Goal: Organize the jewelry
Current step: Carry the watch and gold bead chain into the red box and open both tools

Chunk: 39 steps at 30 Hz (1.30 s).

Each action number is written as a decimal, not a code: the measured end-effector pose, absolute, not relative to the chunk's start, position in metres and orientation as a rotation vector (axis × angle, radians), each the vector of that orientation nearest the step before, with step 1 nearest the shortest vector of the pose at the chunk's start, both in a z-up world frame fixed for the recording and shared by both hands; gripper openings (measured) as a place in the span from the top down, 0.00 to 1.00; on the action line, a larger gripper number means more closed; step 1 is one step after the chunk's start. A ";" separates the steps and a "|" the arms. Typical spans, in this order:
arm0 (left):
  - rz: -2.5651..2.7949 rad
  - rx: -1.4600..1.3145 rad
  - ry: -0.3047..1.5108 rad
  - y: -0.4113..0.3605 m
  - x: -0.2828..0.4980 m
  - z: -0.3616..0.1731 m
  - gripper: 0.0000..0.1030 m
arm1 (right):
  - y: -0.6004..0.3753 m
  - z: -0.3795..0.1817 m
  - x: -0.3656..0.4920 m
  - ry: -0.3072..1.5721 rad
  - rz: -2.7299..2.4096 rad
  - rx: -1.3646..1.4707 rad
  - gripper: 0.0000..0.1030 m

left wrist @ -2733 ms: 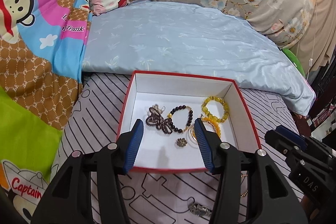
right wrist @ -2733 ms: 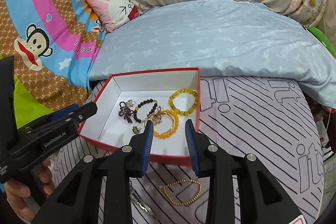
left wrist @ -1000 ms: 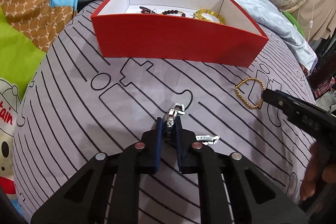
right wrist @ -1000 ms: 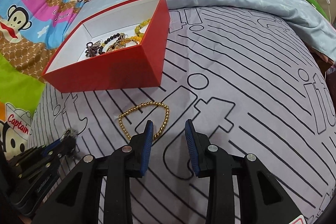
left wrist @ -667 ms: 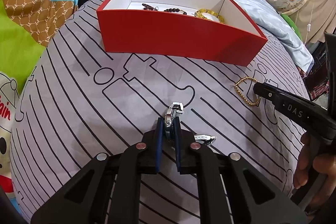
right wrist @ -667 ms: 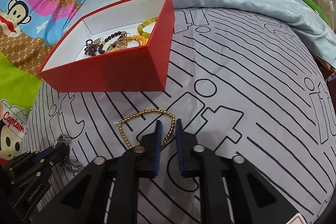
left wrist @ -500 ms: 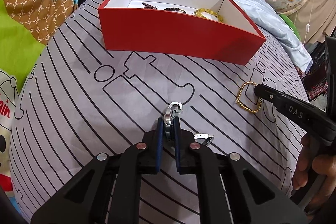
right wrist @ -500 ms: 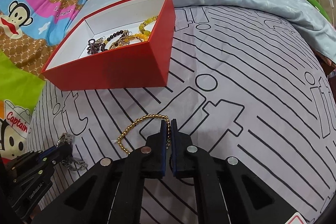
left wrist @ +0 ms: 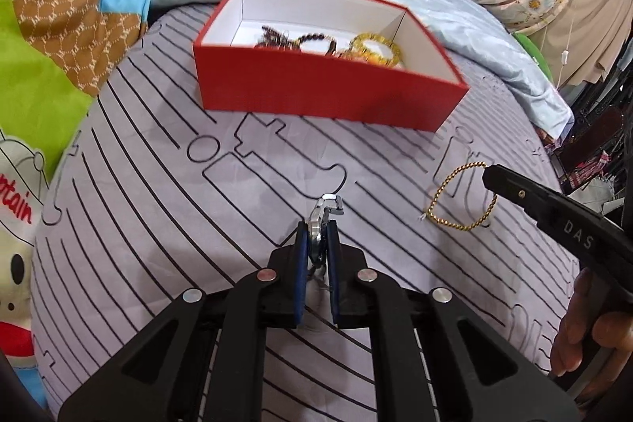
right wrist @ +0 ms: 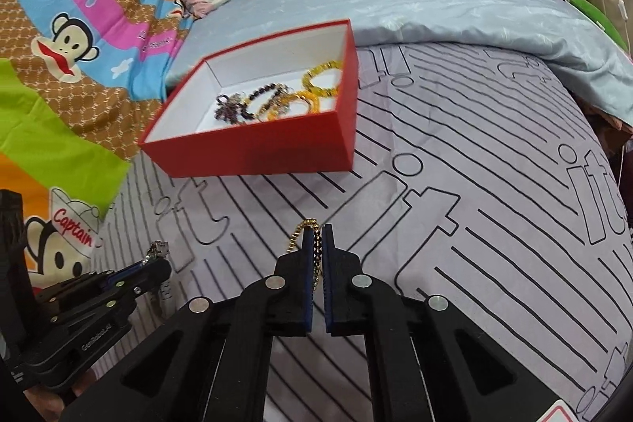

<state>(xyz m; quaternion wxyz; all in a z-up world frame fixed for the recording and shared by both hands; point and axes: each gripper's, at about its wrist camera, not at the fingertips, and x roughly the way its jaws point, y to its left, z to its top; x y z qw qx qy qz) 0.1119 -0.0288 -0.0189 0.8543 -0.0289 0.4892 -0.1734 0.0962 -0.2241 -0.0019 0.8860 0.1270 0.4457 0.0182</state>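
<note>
Jewelry is lying in the red box (left wrist: 324,93) toward the bedspread's (left wrist: 138,224) far edge. Left gripper (left wrist: 316,236) is pinching a silver watch (left wrist: 322,220), clasp pointing boxward. Right gripper (right wrist: 315,248) is closing on a gold bracelet (right wrist: 304,232), its loop hanging lengthwise downward.

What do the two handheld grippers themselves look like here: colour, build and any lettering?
Both are black plastic with silver round fasteners and blue pads lining the jaws. The left gripper reads "GenRobot.AI" on its side in the right wrist view; the right gripper reads "DAS" in the left wrist view. Bare fingers show; no cables visible.
</note>
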 end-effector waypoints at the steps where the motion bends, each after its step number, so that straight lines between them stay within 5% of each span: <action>1: -0.365 -0.056 1.019 -0.029 0.111 -0.014 0.92 | -0.222 0.004 0.095 0.915 0.045 0.265 0.97; 26: -0.332 -0.002 0.795 -0.029 0.175 0.075 0.92 | -0.204 0.082 0.150 0.748 0.110 0.189 0.97; 39: -0.306 0.020 0.762 -0.039 0.235 0.077 0.92 | -0.193 0.067 0.211 0.799 0.148 0.209 0.97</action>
